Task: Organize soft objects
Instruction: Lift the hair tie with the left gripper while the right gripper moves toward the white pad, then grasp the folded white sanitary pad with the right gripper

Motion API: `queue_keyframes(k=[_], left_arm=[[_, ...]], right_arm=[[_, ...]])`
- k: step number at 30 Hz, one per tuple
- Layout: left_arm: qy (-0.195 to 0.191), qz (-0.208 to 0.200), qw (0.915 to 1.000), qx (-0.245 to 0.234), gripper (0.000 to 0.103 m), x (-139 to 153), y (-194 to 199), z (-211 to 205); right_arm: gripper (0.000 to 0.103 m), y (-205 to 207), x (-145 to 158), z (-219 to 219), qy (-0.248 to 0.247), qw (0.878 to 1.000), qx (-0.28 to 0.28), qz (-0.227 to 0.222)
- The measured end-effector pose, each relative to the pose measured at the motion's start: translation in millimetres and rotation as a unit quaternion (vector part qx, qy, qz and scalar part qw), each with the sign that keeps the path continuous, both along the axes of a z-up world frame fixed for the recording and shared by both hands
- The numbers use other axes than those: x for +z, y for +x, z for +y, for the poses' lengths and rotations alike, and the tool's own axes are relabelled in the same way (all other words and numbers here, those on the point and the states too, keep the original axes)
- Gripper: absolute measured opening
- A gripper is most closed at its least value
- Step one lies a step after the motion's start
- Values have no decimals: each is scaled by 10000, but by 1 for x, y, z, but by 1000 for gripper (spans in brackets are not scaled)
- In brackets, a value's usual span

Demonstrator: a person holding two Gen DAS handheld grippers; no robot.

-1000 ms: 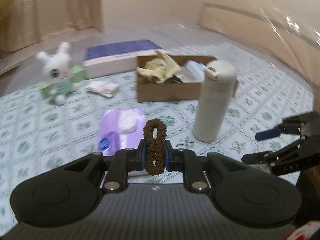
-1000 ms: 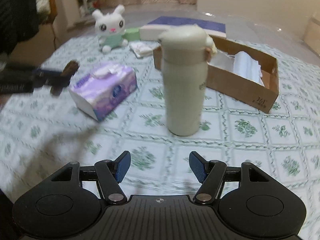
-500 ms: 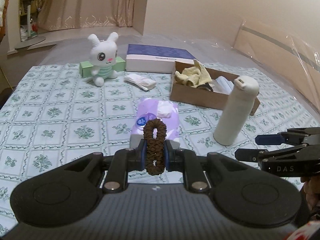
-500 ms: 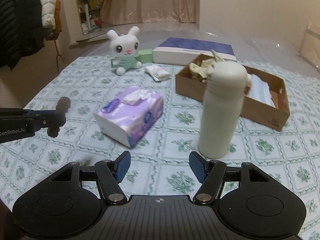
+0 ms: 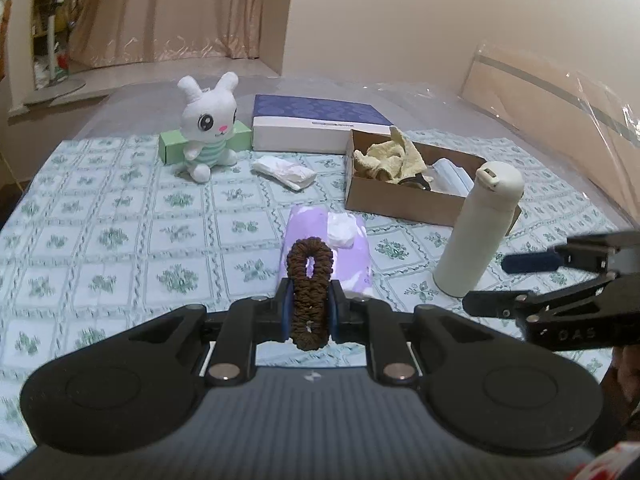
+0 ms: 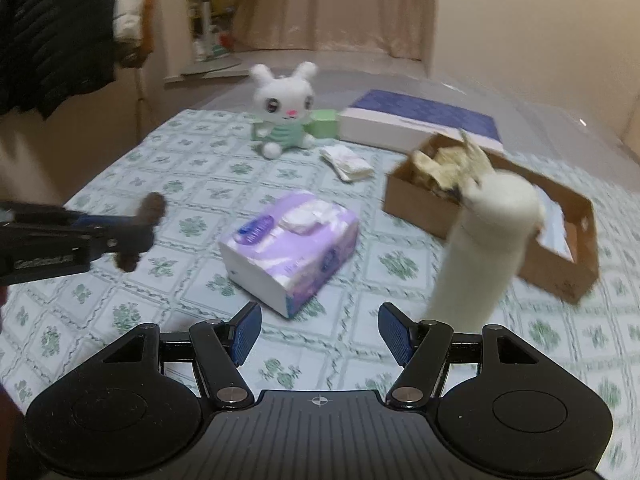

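Observation:
My left gripper [image 5: 310, 312] is shut on a brown scrunchie [image 5: 310, 276], held upright above the table; in the right wrist view the same scrunchie [image 6: 150, 210] shows at the far left. My right gripper [image 6: 320, 334] stands open with nothing between its fingers; from the left wrist view it [image 5: 496, 282] hangs at the right, beside the bottle. A purple tissue pack [image 5: 344, 252] lies mid-table. Further back, a white plush bunny [image 5: 208, 132] sits upright and a folded white cloth [image 5: 284, 172] lies flat. The cardboard box [image 5: 400, 204] holds a yellow cloth [image 5: 390, 158] and other items.
A cream bottle [image 5: 476, 232] stands upright in front of the box, close to my right gripper. A blue-topped flat box [image 5: 316, 124] and a small green box [image 5: 170, 148] lie at the back. Dark jackets [image 6: 56, 32] hang at the left. The table wears a green-patterned cloth [image 5: 120, 240].
Both grippers have drawn back and to the left, so the bottle and box sit further right and further off. The scrunchie stays clamped in the left gripper; the right stays open.

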State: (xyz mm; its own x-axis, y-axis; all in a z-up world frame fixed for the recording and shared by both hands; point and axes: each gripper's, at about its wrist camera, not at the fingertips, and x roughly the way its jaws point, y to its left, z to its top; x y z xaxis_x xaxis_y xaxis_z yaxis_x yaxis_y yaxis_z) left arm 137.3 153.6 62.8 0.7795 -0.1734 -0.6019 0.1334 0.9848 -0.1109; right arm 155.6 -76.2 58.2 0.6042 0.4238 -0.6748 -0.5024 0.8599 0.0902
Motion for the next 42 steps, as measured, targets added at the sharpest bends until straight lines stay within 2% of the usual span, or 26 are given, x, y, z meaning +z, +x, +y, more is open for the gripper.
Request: queue_keyframes(k=[4,8,11,15,17,19,24,27,30,36,39,42], left_arm=[[297,1,9992,-281,15,9,19,12],[555,-27,9971,-525,15,21,40,30],[755,-16,9946,-711,15,28,62,44],[922,137,9910,-962,15,29,95,57],[1009,210,9893,-1036,15,27,112,62],[1071,272,9884,-1044,15,23,128,67],[1181,387,9874,-982,15,4,166,78],[1129,443,9885,-900,15,-8,188,83],[1029,499,9899,-838,15,-23,209,86],[838,516,9921,-778,15,-50,243,90],[803,512,9922,-802,15,-62,255,94],[796,524,9919,-843,15,-71,264,96]], right_arm=[[66,11,16,13,-84,9978,633,-162],[66,27,43,28,-536,9878,1351,-565],[66,47,65,41,-1053,9686,2071,-888],[66,88,74,58,-1732,9333,3046,-790],[66,111,68,68,-2112,9189,3261,-686],[66,133,61,77,-2330,9130,3292,-608],[66,196,42,103,-2547,9102,3239,-416],[66,228,30,122,-2728,9048,3252,-325],[66,260,13,141,-2848,9046,3167,-147],[66,319,-26,170,-2906,9133,2839,308],[66,350,-45,179,-2701,9262,2541,685],[66,373,-63,187,-2576,9332,2307,975]])
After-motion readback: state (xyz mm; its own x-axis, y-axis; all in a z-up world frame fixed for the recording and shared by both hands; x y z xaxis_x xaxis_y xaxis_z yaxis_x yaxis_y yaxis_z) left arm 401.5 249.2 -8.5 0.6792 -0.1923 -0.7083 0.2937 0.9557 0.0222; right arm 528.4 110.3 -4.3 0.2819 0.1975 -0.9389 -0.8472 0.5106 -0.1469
